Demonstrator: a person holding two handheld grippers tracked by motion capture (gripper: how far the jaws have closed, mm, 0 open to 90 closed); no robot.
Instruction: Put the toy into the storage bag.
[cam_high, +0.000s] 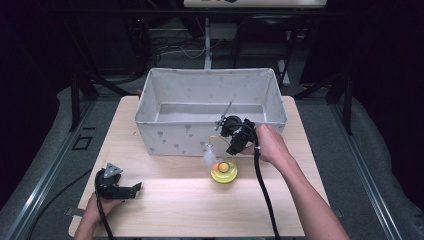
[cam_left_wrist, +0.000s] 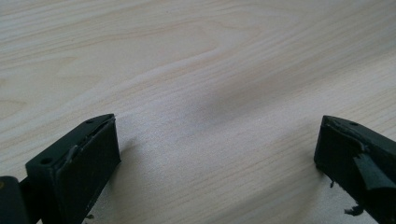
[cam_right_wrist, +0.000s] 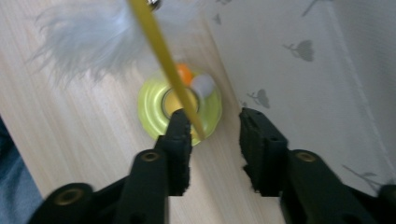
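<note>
A cat toy with a round yellow base (cam_high: 224, 172) (cam_right_wrist: 154, 114) and an orange ball (cam_high: 223, 166) (cam_right_wrist: 184, 72) sits on the wooden table just in front of the fabric bin. A thin yellow wand (cam_high: 219, 138) (cam_right_wrist: 161, 51) curves up from it and ends in a white feather (cam_high: 209, 156) (cam_right_wrist: 86, 39). My right gripper (cam_high: 233, 148) (cam_right_wrist: 215, 122) hangs over the base, pointing down. The wand runs between its jaws and lies against one of them; the other jaw stands apart from it. My left gripper (cam_high: 131, 189) (cam_left_wrist: 217, 154) rests open on the table at the front left, with nothing between its jaws.
A large grey-white fabric bin (cam_high: 165, 137) (cam_right_wrist: 303, 70) with small printed shapes stands at the back of the table (cam_high: 170, 205), its inside bare. Dark frames and cables lie on the floor beyond. Bare wood spreads between the two hands.
</note>
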